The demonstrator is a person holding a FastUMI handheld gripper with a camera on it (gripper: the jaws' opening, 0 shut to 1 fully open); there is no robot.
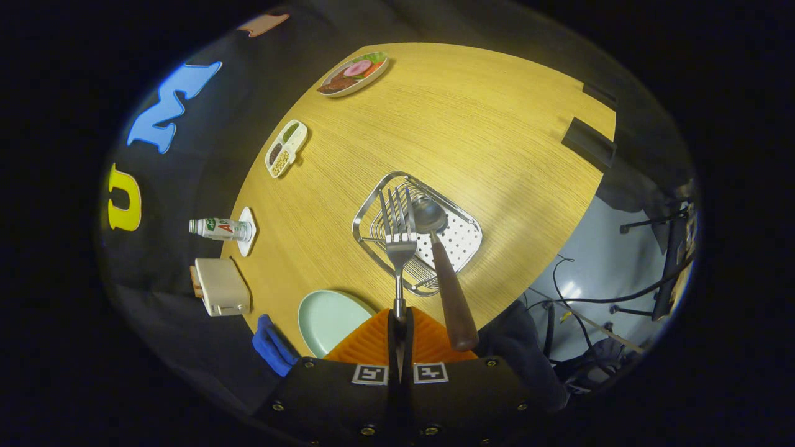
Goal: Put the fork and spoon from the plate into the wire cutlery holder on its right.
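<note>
The fork (399, 236) is pinched by its thin handle between the two orange fingers (372, 341) of the claw (400, 329), which is clenched on it, and its tines point out over the wire cutlery holder (416, 233) that stands near the middle of the table (497, 124). The spoon (442, 261), with its dark brown handle, is off the plate: its bowl lies over the holder just beside the fork's tines, and its handle slants back past the right finger. Whether it already rests in the holder or is carried along with the fork cannot be told for certain; it does not appear to be between the fingers. The pale green plate (326, 316) sits bare at the table's near edge, just left of the fingers. By this reading both pieces have left the plate, and what is left is to lower the fork into the basket and let go, and to see the spoon settled inside. Farther out along the table's left edge are a small bottle (220, 228) lying on a white coaster, a divided snack tray (286, 148), and at the far corner a dish of food (353, 74). A beige box (220, 285) and something blue (273, 344) lie off the table's left edge.
</note>
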